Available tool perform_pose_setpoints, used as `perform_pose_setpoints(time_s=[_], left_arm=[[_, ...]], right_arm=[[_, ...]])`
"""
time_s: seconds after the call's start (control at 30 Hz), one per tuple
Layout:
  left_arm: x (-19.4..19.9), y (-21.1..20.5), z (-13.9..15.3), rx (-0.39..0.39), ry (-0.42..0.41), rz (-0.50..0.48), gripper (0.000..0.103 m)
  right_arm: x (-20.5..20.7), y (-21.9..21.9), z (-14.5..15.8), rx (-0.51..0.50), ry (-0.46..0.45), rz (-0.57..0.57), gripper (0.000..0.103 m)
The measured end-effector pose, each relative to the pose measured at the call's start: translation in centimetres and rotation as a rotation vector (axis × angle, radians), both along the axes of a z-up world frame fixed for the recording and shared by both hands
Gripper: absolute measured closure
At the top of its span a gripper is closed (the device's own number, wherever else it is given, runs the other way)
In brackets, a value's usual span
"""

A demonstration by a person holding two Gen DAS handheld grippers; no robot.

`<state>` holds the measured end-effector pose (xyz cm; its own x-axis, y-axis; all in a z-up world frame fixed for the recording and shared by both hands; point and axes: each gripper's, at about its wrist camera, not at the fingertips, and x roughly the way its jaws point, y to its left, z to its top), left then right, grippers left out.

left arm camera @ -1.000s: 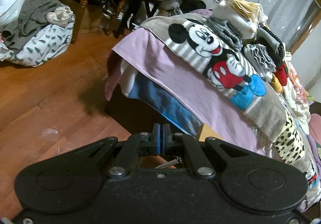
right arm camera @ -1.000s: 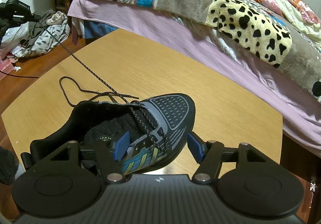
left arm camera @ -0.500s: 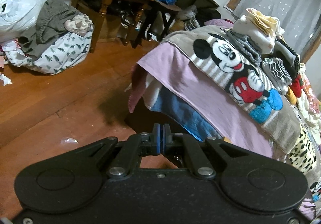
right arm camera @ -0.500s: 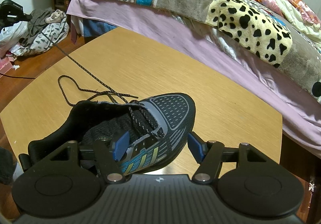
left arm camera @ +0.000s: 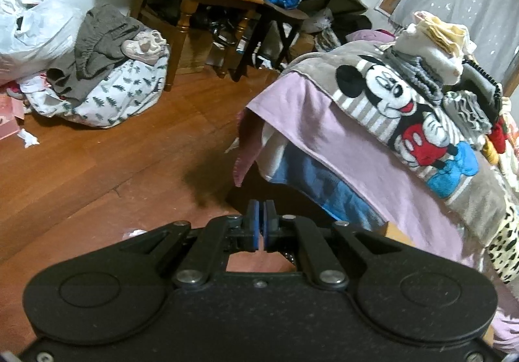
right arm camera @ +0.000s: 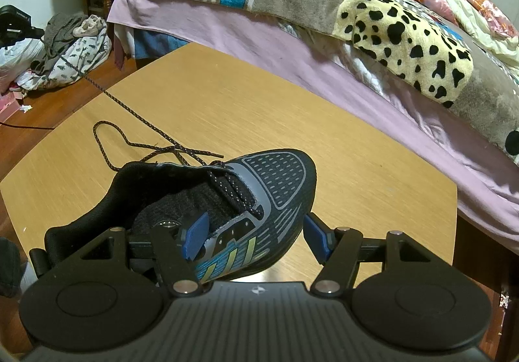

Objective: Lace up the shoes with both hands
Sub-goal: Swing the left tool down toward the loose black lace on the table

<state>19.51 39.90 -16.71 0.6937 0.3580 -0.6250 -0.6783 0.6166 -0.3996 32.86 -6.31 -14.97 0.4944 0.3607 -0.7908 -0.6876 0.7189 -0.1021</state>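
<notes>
Black right gripper (right arm camera: 256,237) astride shoe (right arm camera: 253,196)

Shoe (right arm camera: 227,209) on table (right arm camera: 356,151); bed (right arm camera: 259,28) behind table.

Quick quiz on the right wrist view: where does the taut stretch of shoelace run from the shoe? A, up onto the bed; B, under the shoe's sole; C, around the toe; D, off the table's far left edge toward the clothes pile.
D: the shoelace leaves the shoe and stretches past the table edge toward the clothes pile.
</notes>
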Motion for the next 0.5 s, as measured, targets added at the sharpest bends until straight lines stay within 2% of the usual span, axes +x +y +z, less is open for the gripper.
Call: perform_pose_setpoints(time_s=[0.33, 0.5], left_arm=[[-0.42, 0.43, -0.38, 0.011, 0.055, 0.037, 0.103], [-0.23, -0.03, -0.19, 0.023, 0.07, 0.016, 0.103]], right_arm=[[-0.03, -0.09, 0.01, -0.004, -0.002, 0.0, 0.038], [-0.1, -0.02, 0.12, -0.003, -0.002, 0.0, 0.038]])
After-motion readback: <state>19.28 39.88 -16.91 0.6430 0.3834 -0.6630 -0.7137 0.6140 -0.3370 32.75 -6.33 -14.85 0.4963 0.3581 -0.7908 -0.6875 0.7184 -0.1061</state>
